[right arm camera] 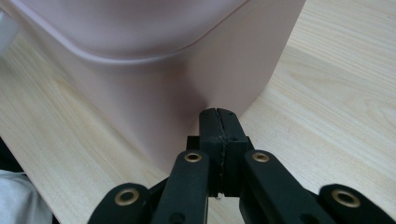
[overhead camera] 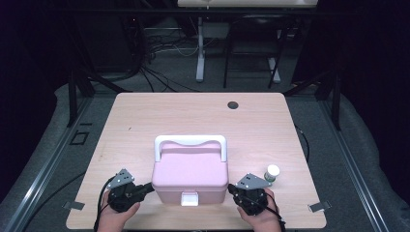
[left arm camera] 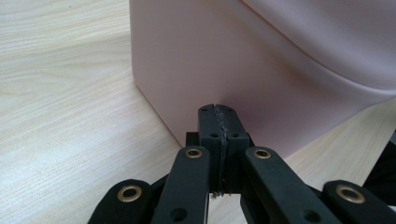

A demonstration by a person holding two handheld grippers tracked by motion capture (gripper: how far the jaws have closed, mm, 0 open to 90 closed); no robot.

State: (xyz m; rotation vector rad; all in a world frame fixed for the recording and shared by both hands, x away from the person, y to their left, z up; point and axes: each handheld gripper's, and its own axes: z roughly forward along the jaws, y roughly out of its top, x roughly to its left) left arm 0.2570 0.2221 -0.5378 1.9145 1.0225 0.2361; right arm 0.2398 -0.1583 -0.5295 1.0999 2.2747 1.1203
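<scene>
A pink lidded box (overhead camera: 190,175) with a white handle (overhead camera: 190,141) and a white front latch (overhead camera: 189,198) stands at the near middle of the wooden table (overhead camera: 203,116). My left gripper (overhead camera: 148,188) is shut with nothing in it, its tips at the box's lower left wall (left arm camera: 210,60). My right gripper (overhead camera: 232,189) is shut and empty too, its tips at the box's lower right wall (right arm camera: 187,79). In each gripper view the two black jaws meet, pads pressed together, left gripper (left arm camera: 218,111), right gripper (right arm camera: 218,113). Whether the tips touch the box I cannot tell.
A small bottle with a white cap (overhead camera: 272,173) stands just right of the box, behind my right gripper. A dark round hole (overhead camera: 233,105) sits in the table's far part. Beyond the table are desk legs and cables on the floor.
</scene>
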